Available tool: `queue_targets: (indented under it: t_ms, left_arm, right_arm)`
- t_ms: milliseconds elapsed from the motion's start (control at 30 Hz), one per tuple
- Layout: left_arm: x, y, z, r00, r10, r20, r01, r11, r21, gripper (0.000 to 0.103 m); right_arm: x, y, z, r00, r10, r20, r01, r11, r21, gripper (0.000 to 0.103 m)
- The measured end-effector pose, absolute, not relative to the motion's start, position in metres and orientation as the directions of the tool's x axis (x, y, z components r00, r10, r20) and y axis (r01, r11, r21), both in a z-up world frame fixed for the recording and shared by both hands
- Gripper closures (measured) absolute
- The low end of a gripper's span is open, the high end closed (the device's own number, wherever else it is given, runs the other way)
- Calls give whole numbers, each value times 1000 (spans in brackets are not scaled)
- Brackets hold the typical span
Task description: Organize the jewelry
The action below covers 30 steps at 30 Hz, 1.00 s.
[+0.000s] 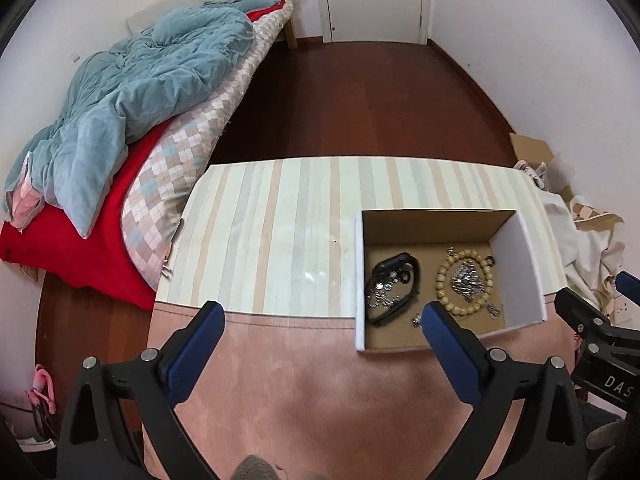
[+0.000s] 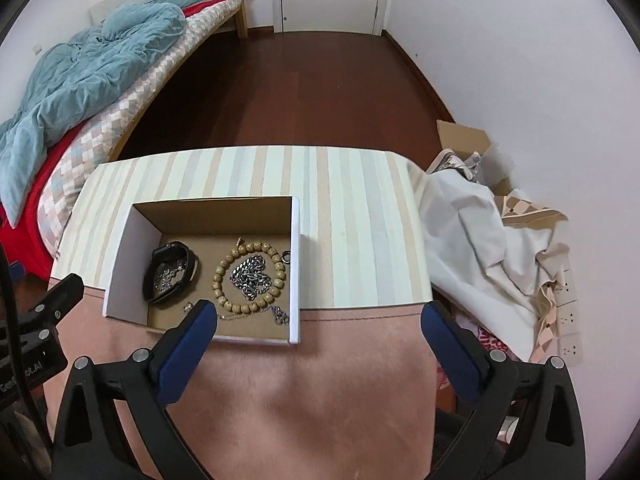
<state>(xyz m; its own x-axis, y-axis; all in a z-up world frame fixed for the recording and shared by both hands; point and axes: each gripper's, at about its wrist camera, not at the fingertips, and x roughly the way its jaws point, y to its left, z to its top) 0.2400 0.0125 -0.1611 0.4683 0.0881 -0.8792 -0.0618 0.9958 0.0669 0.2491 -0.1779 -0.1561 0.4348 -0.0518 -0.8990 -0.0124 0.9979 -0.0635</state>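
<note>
An open cardboard box (image 1: 524, 256) (image 2: 124, 248) with white outer walls sits on the table. Inside lie a black watch band (image 1: 394, 294) (image 2: 170, 266), a wooden bead bracelet (image 1: 466, 286) (image 2: 250, 274), a silver chain (image 1: 466, 280) (image 2: 250, 276) inside the bracelet, a thin chain and small charms (image 2: 280, 314), and a ring (image 2: 285, 256). My left gripper (image 1: 324, 314) is open and empty, held above the table's near part left of the box. My right gripper (image 2: 318, 314) is open and empty, just right of the box's near corner.
The table (image 1: 272, 236) (image 2: 360, 208) has a striped cloth at the far half and a pink cover near me. A bed with a blue quilt (image 1: 132, 92) stands at the left. White cloth and cardboard boxes (image 2: 488, 232) are piled at the right, with power strips (image 2: 566, 320).
</note>
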Motion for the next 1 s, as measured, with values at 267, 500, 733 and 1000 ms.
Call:
queue_targets:
  t_ms: [267,500,733,1000]
  left_arm:
    - [197,5,-110,537,61,-841,-57,998,36,2]
    - [152,6,-56,598,40,-800,-60,998,5,2]
    - [110,8,-7,645,29,-763,-61,998,-14,2]
    - [66,8,30,665,14,-747,-70,997,-43,2]
  right_arm:
    - [204,-184,-105,497,-53,-866,8,998,-56,0]
    - [153,-186,-46,567,-36,-823,14,999,-35,0]
    - [99,-186,16,640,-21,-768,7,1000,-21,0]
    - [48,-182,68,697,-16,-717,-1,1000,-24,0]
